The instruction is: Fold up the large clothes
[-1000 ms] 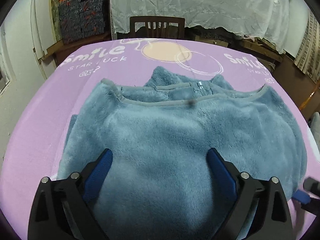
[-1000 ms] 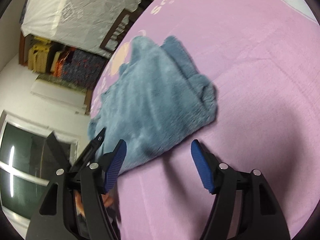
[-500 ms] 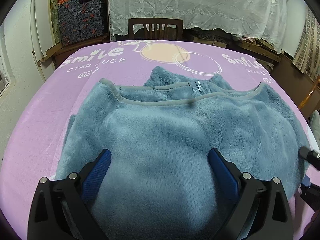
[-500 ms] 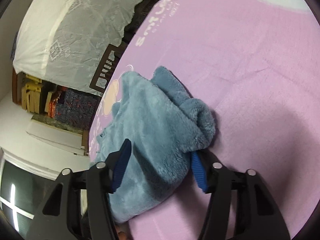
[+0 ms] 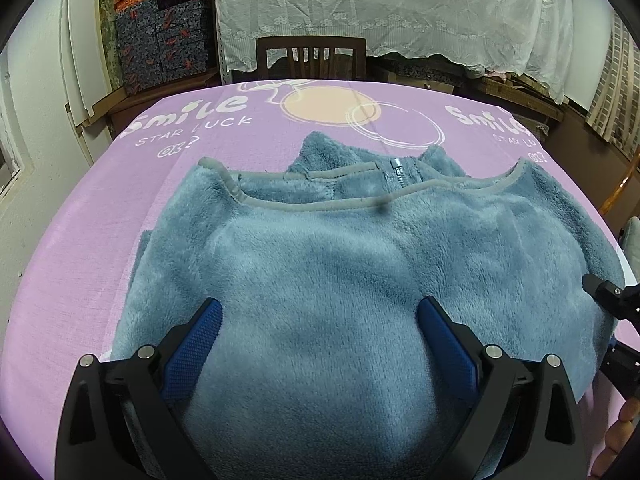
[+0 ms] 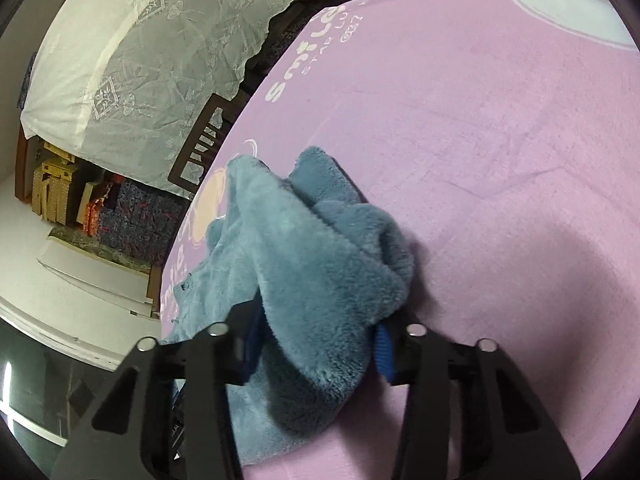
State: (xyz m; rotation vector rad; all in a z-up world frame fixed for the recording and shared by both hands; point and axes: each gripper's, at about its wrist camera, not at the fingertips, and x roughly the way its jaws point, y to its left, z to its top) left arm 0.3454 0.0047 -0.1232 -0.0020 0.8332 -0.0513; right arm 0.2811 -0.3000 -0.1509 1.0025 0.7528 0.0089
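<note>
The purple tablecloth (image 5: 80, 240) fills most of both views. The blue fleece garment (image 5: 360, 280) lies across the centre and lower part of the left wrist view. The left gripper (image 5: 320, 336) sits over it, jaws wide, pads clear of the fabric. The right gripper (image 6: 320, 344) has just been closing; its pads now pinch a bunched fold at lower centre.

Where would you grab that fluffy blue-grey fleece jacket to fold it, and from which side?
Judging by its pose, the fluffy blue-grey fleece jacket is best taken at its bunched right-hand edge, coming in low from the side over the purple tablecloth. There the fleece stands up in a thick roll; the right tongs have just been closing around it.
</note>
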